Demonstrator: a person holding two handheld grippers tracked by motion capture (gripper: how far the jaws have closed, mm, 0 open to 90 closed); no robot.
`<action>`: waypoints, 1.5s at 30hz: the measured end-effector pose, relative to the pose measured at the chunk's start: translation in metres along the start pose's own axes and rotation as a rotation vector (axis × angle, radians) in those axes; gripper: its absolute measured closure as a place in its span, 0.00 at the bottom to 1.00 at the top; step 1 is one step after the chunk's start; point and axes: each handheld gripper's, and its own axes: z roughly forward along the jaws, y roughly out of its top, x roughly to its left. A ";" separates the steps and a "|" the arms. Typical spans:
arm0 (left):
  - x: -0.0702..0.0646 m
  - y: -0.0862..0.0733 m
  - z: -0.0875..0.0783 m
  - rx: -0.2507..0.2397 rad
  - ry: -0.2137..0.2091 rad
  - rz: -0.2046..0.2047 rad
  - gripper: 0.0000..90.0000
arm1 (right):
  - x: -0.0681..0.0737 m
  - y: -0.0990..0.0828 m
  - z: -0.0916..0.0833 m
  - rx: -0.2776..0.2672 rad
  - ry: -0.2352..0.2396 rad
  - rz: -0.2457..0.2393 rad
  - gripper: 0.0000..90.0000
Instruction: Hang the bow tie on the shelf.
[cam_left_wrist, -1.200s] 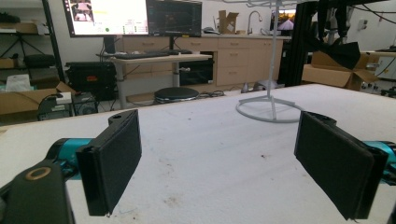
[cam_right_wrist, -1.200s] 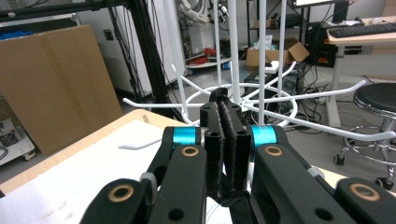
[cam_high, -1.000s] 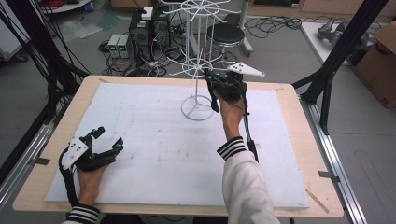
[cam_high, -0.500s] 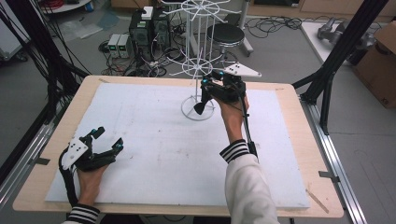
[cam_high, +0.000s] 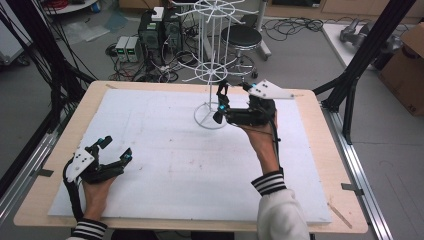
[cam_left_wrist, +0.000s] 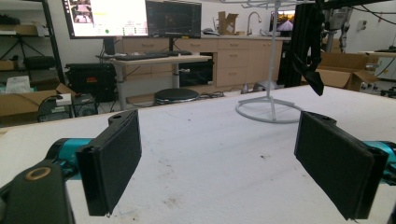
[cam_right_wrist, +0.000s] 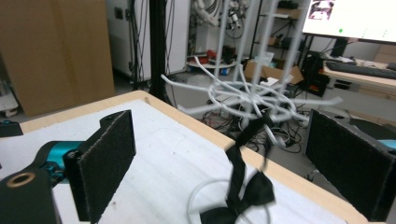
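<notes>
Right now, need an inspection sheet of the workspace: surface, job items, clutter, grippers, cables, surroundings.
Surface: white mat on a wooden table; faint smudges on the mat.
Job's things: white wire rack standing at the far edge of the mat; black bow tie hanging from a lower arm of the rack, down over its ring base.
Clutter: nothing seen on the mat.
Grippers: left gripper open, low over the near left of the mat; right gripper open beside the rack, jaws just opened, tie hanging between them, not pressed.
Cables: one trailing along each forearm; tangle on the floor behind the table.
Surroundings: stool, computer boxes, cardboard boxes, black frame posts.
</notes>
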 end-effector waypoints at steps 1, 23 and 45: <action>0.000 0.000 0.000 -0.001 0.000 0.000 0.17 | 0.000 0.000 0.000 0.000 0.000 0.000 0.09; -0.001 0.000 0.000 -0.004 0.002 0.002 0.17 | -0.027 -0.130 -0.114 -0.052 -0.222 0.064 0.09; 0.000 0.000 0.000 -0.007 0.005 -0.003 0.17 | -0.018 -0.191 -0.106 0.011 -0.253 0.098 0.09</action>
